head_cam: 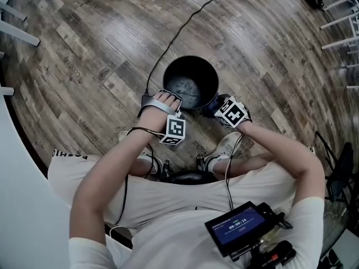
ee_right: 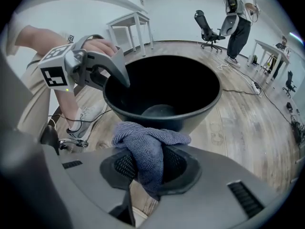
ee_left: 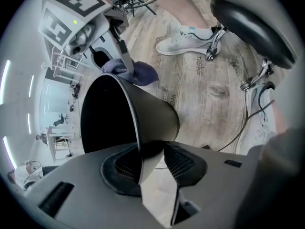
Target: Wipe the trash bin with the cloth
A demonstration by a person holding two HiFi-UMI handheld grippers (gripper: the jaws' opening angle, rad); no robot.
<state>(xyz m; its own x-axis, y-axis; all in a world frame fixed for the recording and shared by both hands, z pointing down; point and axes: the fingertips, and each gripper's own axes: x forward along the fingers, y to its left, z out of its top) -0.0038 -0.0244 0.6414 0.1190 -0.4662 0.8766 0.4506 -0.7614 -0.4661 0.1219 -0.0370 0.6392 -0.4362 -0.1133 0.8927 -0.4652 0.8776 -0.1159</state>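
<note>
A black round trash bin (head_cam: 190, 83) stands open on the wooden floor between the person's feet. My left gripper (head_cam: 168, 98) sits on its near left rim. In the left gripper view the bin's wall (ee_left: 143, 113) runs between the two pads of my left gripper (ee_left: 152, 149), which are shut on the rim. My right gripper (head_cam: 220, 109) is at the bin's near right side, just outside the rim. It is shut on a bunched blue-grey cloth (ee_right: 147, 149), which hangs against the bin's outer wall (ee_right: 162, 120). The same cloth (ee_left: 138, 73) shows in the left gripper view.
A black cable (head_cam: 185, 32) runs across the floor to the bin. White shoes (head_cam: 224, 147) and a black stool seat (head_cam: 190, 177) lie close behind it. Farther off are a white table (ee_right: 128, 23), an office chair (ee_right: 207, 30) and a standing person (ee_right: 238, 18).
</note>
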